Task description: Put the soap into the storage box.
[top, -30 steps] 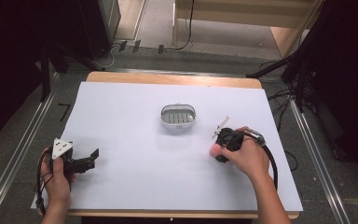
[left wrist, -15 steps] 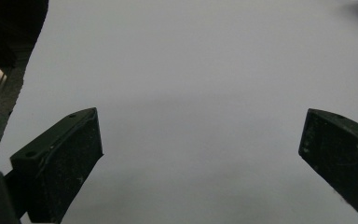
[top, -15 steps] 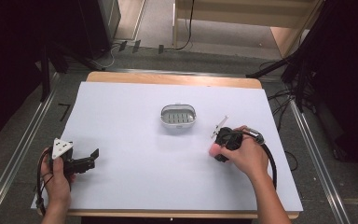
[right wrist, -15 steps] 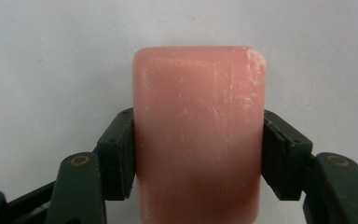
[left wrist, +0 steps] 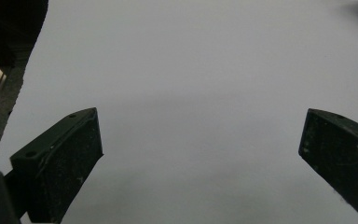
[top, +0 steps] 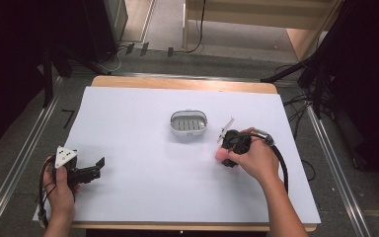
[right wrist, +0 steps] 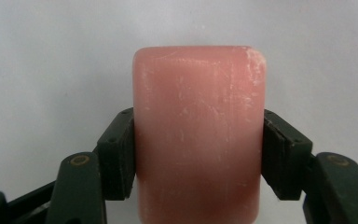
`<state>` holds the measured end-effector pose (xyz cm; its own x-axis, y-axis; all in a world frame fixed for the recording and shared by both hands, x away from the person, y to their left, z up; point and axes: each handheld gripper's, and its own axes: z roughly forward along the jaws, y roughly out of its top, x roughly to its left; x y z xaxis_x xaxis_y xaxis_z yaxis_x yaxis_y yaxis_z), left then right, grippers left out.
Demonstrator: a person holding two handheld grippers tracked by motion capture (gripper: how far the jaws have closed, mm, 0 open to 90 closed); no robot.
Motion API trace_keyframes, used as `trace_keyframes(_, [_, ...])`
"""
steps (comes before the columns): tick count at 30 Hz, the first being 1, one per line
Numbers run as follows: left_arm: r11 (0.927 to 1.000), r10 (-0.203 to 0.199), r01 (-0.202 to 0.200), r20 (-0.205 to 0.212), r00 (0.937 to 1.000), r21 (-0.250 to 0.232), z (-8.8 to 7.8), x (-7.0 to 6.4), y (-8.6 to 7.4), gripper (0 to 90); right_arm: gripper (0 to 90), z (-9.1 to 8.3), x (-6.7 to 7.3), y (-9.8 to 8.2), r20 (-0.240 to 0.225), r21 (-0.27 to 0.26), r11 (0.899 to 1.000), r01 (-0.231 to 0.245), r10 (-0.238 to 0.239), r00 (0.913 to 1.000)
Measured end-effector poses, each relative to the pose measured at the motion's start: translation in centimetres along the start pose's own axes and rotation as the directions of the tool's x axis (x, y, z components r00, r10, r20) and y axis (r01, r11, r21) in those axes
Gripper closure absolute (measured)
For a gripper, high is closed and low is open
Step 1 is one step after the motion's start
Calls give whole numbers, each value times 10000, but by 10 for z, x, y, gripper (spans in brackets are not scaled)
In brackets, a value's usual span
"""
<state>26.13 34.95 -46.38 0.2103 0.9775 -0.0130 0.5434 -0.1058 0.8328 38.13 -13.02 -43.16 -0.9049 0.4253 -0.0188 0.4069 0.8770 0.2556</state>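
Your right gripper point(right wrist: 198, 154) clamps the pink rectangular soap bar point(right wrist: 198, 135) just right of the grey slotted soap dish point(top: 189, 122), likely bound there, while your left gripper point(left wrist: 200, 154) rests wide open, near-left.

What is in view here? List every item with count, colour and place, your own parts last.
soap bar: one, pink, clamped between the right tongs' jaws, just right of table centre.
soap dish: one, grey with a slotted floor, table centre, apart from the soap bar.
table cover: one, white sheet over a wooden table.
left tongs: one, black with a grey three-cornered plate, jaws wide apart over bare cover, near left corner.
right tongs: one, black, gripping the soap bar.
left hand: one, holding the left tongs.
right hand: one, holding the right tongs.
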Motion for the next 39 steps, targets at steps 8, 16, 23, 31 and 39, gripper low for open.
trace_keyframes(8, [10000,-6,6,-7,10000,5,0,0,0,0,386,-1,0,15,-63,-209,9993,324,-325,9995])
trace_keyframes(16, [10000,1,-1,4,10000,-2,0,0,0,0,386,-2,4,31,-143,-328,9970,708,-713,9974])
trace_keyframes(23, [10000,-6,6,5,10000,3,0,0,0,0,386,-2,6,41,-177,-327,9948,969,-976,9951])
trace_keyframes(31, [10000,0,0,-9,10000,-7,0,0,0,0,386,-5,9,56,-221,-324,9903,1351,-1358,9905])
trace_keyframes(39, [10000,9,-9,-4,10000,3,0,0,0,0,386,-6,14,71,-277,-371,9830,1796,-1807,9831])
